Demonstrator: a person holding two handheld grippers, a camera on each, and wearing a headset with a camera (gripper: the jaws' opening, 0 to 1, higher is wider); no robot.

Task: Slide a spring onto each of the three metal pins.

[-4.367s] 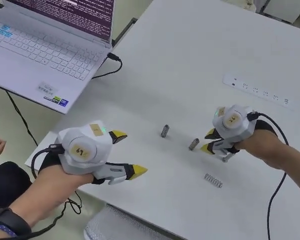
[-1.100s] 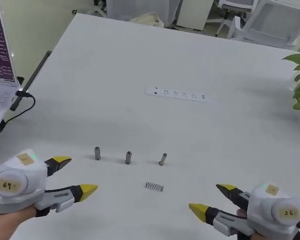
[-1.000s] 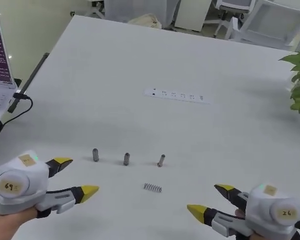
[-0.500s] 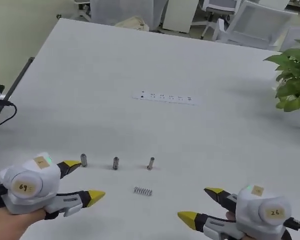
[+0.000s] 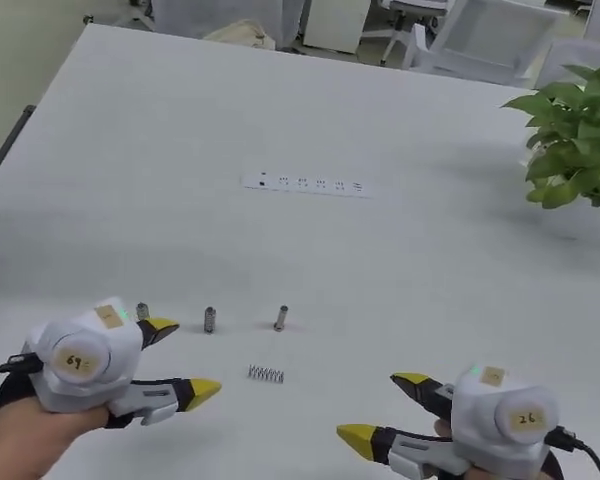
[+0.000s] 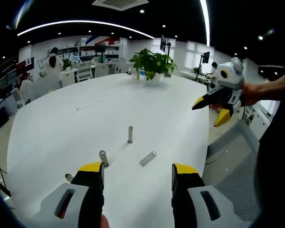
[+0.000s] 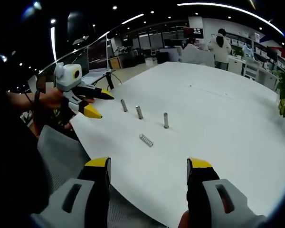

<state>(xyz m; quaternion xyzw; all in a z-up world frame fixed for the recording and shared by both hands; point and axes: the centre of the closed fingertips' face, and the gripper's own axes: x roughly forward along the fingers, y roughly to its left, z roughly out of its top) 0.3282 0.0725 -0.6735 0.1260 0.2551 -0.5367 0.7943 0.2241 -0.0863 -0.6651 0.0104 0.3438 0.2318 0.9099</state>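
Hovering wide open and empty, left tool (image 5: 187, 356) and right tool (image 5: 378, 408) flank the loose spring (image 5: 265, 374). It lies near the rightmost pin (image 5: 280, 318), seemingly bare, awaiting pickup.

Left pin (image 5: 142, 311): small, grey metal, standing up; it looks ribbed, as if a spring sits on it.
Middle pin (image 5: 209, 320): standing up, dark and ribbed, with a spring round it.
Right pin (image 5: 281, 318): standing up, smooth and bare.
Row: the three stand in a line on the white table (image 5: 400, 120), apart from each other.
Loose spring (image 5: 265, 374): small, silver, lying flat on its side near the row, in front of the gap between the middle and right pins, touching none.
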